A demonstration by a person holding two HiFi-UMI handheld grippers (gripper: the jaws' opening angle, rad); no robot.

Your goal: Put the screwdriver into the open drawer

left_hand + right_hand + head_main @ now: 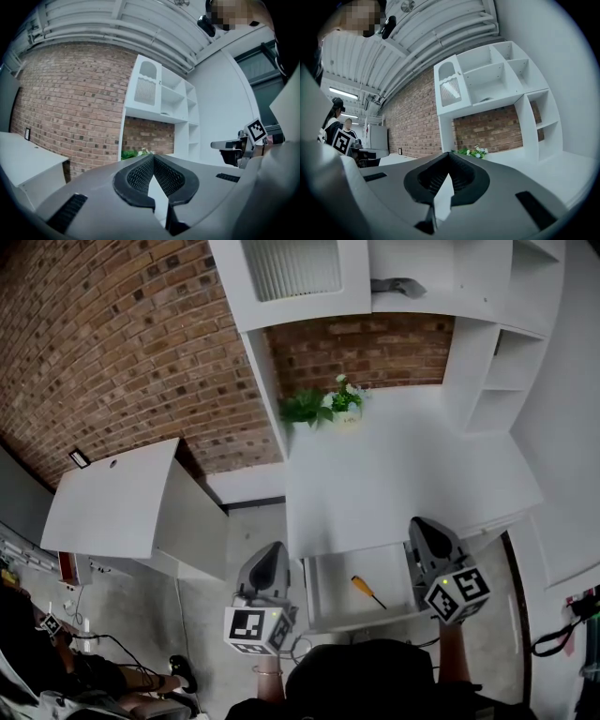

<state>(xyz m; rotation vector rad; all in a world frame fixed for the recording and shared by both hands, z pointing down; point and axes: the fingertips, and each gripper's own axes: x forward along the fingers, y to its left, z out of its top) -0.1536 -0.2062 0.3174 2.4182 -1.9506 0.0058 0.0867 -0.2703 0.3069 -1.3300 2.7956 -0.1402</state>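
Nearest the head camera, at 6 o'clock, the person's two hands hold the grippers level. The left gripper [274, 551] sits at about 7 o'clock and the right gripper [425, 527] at about 5 o'clock. In each gripper's own view the dark ribbed pads meet at the tips, so both pairs of jaws are clenched with nothing between them.

The orange-handled screwdriver with a dark shaft [367, 592] lies between the two grippers, flat on the floor of the open white drawer [330, 589], touching neither gripper. Its handle points to 10 o'clock and its tip to 4 o'clock. The drawer stands pulled out from under the white desk top [403, 474], which is bare except for a small green plant with white flowers [326, 404] at its far 11 o'clock corner.

Above and to the right of the desk rises white open shelving [506, 362]. On a shelf at 12 o'clock rests a small grey object [397, 285], perhaps a tool, too small to tell. A red brick wall [122, 334] fills the 10 o'clock side, with a separate white table [112, 498] at 9 o'clock.
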